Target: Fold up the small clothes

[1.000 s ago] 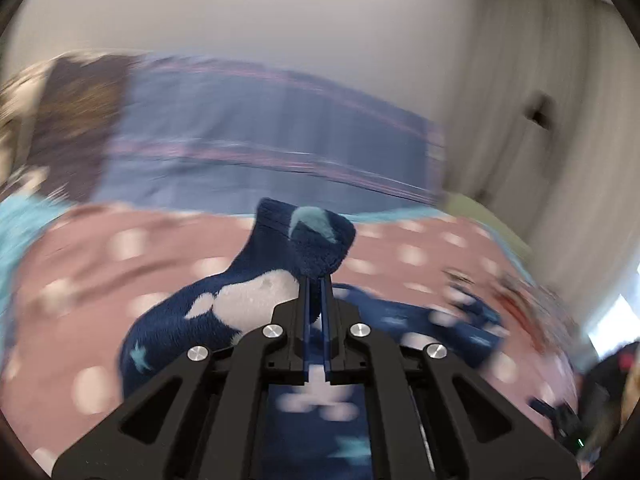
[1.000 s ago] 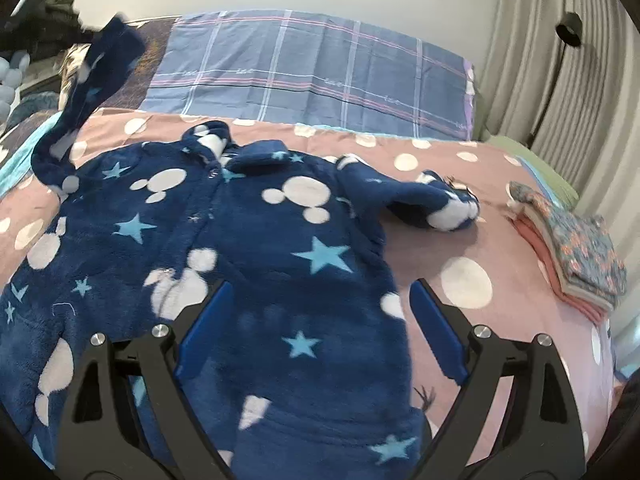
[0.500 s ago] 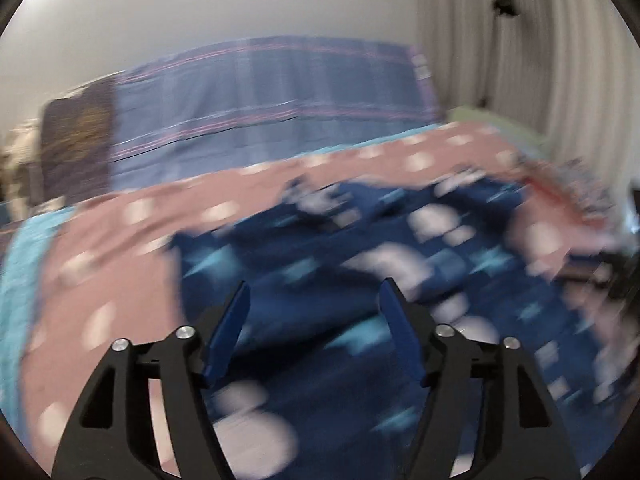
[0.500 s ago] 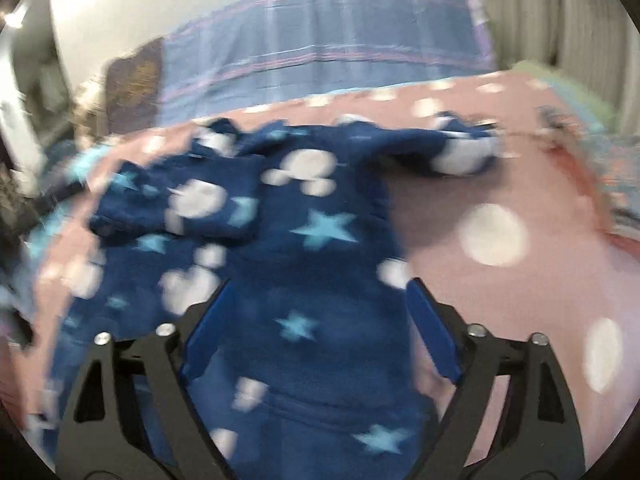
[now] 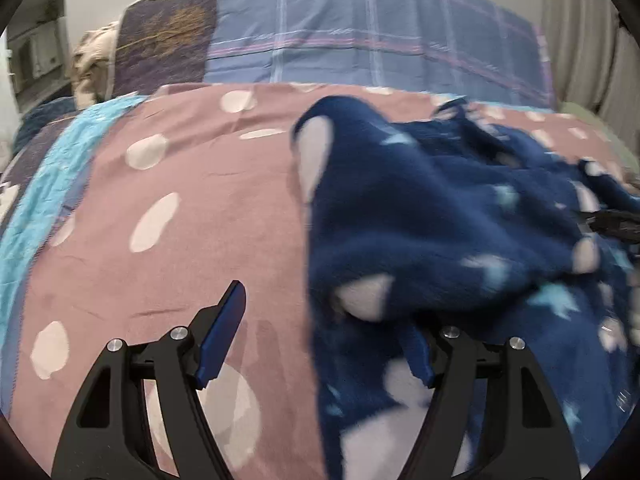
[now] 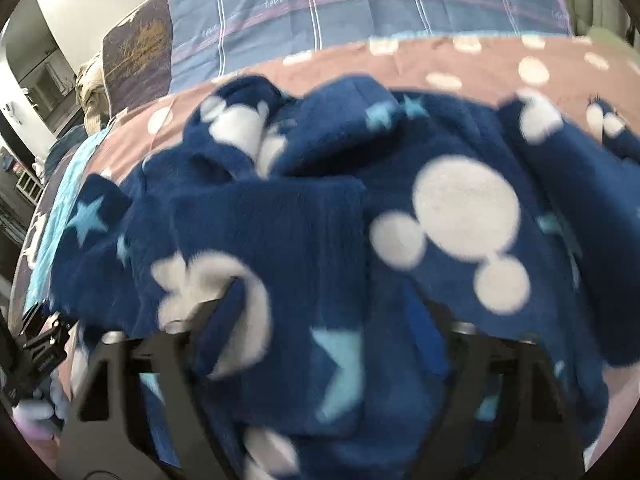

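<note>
A navy fleece baby suit (image 5: 440, 216) with white dots and pale blue stars lies bunched on the pink spotted bedspread (image 5: 192, 184). My left gripper (image 5: 320, 344) hovers open at the suit's left edge, its left finger (image 5: 224, 328) over bare bedspread and its right finger tucked under a fleece fold. In the right wrist view the suit (image 6: 400, 208) fills the frame, one sleeve (image 6: 256, 240) folded across its chest. My right gripper (image 6: 326, 324) is low over the middle, blurred, jaws closing with a ridge of fleece between them; the pads look apart from it.
A blue plaid pillow (image 5: 360, 32) and a dark printed cushion (image 5: 164, 44) stand along the back wall. A turquoise sheet strip (image 5: 44, 208) runs down the bed's left side. Curtains (image 5: 592, 32) hang at the right.
My left gripper let go of the raised sleeve, opened, and dropped to the suit's left edge. The sleeve now lies across the chest. My right gripper swung left and lower over the suit.
</note>
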`<state>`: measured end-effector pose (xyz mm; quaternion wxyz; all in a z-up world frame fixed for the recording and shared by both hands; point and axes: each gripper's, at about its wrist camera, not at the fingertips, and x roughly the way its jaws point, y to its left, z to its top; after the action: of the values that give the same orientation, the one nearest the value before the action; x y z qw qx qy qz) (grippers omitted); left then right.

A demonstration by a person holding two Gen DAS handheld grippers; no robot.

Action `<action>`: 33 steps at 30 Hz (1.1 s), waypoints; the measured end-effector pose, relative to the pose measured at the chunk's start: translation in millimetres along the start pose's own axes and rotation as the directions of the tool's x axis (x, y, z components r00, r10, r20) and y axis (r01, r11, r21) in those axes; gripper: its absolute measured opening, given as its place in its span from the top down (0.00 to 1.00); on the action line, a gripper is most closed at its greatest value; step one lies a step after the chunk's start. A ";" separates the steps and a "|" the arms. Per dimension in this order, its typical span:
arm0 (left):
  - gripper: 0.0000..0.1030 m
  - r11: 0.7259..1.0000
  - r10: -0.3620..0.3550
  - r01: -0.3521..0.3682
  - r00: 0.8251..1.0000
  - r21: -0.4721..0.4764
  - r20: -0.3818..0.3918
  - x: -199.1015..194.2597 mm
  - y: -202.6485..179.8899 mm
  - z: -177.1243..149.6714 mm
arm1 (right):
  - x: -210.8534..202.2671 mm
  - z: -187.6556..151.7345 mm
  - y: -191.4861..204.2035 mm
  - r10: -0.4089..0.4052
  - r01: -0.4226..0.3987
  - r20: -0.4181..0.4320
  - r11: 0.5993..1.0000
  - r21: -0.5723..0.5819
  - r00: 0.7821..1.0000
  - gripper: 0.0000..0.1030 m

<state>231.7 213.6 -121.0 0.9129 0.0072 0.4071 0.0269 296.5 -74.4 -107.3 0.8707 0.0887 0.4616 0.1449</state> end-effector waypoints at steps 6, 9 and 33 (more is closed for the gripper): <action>0.29 1.000 0.027 -0.028 0.999 0.004 0.036 -10.2 -0.7 -10.2 | -102.9 14.0 12.3 -0.287 0.320 0.332 0.946 -0.048 0.899 0.88; 0.28 0.996 0.048 -0.052 0.997 0.068 0.068 -16.5 -13.6 -11.4 | -82.3 13.0 -17.0 -0.323 0.342 0.201 0.937 -0.068 0.925 0.79; 0.85 0.989 -0.071 0.073 0.997 0.131 -0.019 -12.4 -51.2 -0.9 | -39.2 -65.4 -6.9 -0.122 0.124 0.022 0.979 -0.164 0.992 0.66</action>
<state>224.9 161.8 -114.2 0.9079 0.0525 0.4146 -0.0331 222.6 -92.7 -115.3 0.8851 -0.0114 0.4473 0.1279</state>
